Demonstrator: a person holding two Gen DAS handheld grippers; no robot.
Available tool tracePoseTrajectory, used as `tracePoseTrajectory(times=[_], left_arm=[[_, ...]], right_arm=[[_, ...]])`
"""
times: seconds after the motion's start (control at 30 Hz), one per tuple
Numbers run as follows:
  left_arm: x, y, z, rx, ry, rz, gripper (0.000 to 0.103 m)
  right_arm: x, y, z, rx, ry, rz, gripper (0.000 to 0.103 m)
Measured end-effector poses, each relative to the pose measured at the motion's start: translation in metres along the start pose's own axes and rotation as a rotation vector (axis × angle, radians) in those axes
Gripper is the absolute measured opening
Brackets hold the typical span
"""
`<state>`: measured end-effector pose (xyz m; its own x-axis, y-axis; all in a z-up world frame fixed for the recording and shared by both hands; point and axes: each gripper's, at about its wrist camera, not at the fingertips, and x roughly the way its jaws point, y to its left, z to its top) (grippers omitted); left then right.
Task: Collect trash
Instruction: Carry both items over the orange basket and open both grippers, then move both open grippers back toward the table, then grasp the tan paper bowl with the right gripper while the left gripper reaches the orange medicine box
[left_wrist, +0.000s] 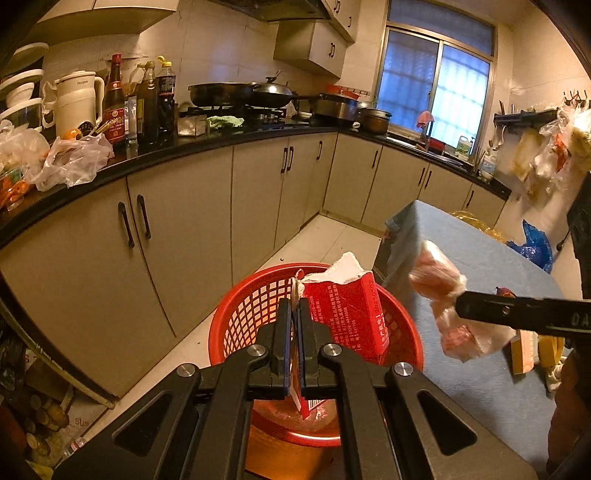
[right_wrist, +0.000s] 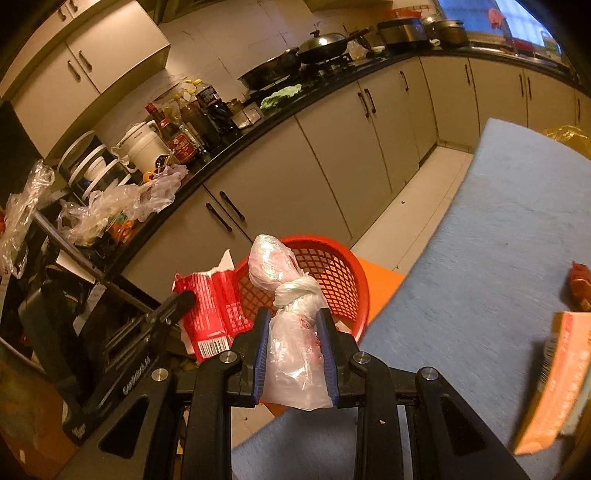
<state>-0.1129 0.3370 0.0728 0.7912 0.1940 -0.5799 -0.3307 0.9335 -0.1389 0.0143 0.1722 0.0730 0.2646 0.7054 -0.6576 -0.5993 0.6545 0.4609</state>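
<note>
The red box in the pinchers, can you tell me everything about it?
The red box is a flattened, carton-like pack with a ragged torn top showing white inside. It has small white print on its sides and a barcode near the bottom. The left gripper is shut on one thin edge, holding it roughly upright over the red basket. Nothing else touches it.

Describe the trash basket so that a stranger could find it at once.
Start from the long row of cream cabinets under the black counter. On the floor between them and the blue-covered table stands a round red basket with lattice walls. It is the only red openwork container there; both grippers hold trash near it.
</note>
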Motion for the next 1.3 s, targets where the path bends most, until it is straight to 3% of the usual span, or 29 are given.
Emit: tracePoseTrajectory(times=[0.1,0.17,0.23,0.53,0.73,1.0,1.13,1.3], left_arm=[[0.003,0.001,0.001,-0.012,0.008,0.006,0.011],[0.002,0.002,0.001,-0.022,0.009,0.008,0.037],[-0.003,0.001,0.0,-0.02,-0.011,0.012,0.045],[-0.014,-0.022,0.004,0.015,-0.017,-0.036,0.049],[-0.018,-0.061,0.003,0.064,0.004,-0.117,0.051],[-0.01,-0.136,-0.012,0.15,0.095,-0.242,0.056],[-0.005,-0.176,-0.02,0.193,0.153,-0.286,0.065],[0.0,-0.216,-0.028,0.245,0.193,-0.295,0.07]], right_arm=[[0.012,0.0,0.005,0.014,0.0,0.012,0.035],[0.013,0.0,0.006,0.016,-0.008,0.007,0.043],[0.01,-0.001,0.003,0.014,-0.014,0.001,0.043],[-0.045,-0.02,-0.013,0.017,-0.095,-0.042,0.043],[-0.11,-0.062,-0.041,0.058,-0.17,-0.144,0.043],[-0.196,-0.13,-0.075,0.141,-0.276,-0.372,0.043],[-0.2,-0.157,-0.088,0.168,-0.248,-0.465,0.043],[-0.187,-0.188,-0.098,0.21,-0.187,-0.458,0.043]])
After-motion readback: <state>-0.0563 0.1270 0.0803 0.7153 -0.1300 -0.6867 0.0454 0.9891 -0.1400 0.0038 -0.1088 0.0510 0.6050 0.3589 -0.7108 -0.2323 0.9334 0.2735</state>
